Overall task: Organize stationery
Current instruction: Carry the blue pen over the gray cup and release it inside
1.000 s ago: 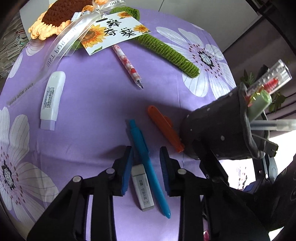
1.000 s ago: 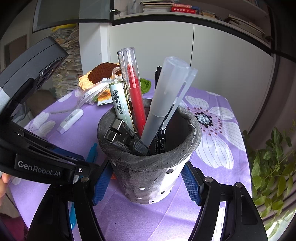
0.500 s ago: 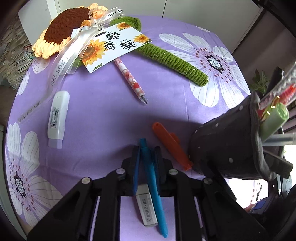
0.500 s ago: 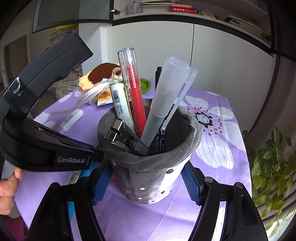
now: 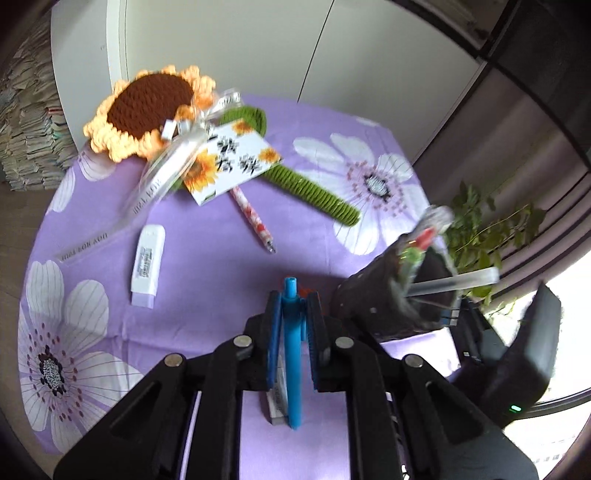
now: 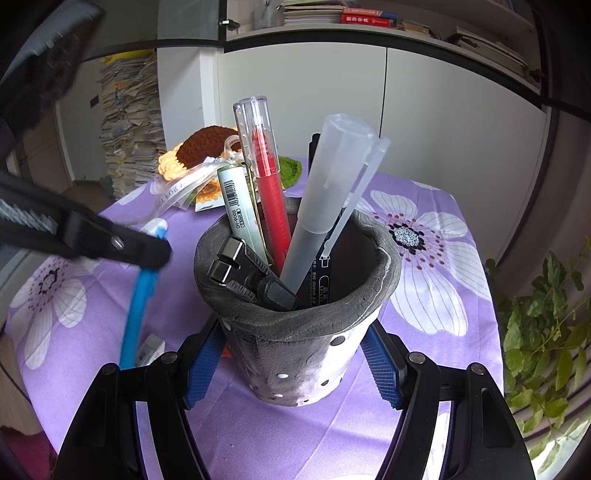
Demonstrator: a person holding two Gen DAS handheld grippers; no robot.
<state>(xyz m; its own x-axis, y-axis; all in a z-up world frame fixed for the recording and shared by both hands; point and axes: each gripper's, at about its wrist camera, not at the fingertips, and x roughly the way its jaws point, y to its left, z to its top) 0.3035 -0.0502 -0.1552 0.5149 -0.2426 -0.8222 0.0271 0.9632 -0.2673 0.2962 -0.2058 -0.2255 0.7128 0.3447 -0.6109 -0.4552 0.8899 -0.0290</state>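
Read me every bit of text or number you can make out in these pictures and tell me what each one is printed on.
"CH-9008": the pale green barcoded marker in the grey pen holder.
"JUST FOR YOU", partly legible: the clear ribbon on the purple tablecloth.
Black Chinese characters on the sunflower card: too blurred.
White print on the black marker: too small.
Label on the white correction tape: unreadable.
Book spines on the shelf: too small.

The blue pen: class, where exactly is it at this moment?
In the left wrist view the blue pen is clamped between the left gripper fingers, lifted above the purple tablecloth, left of the grey pen holder.
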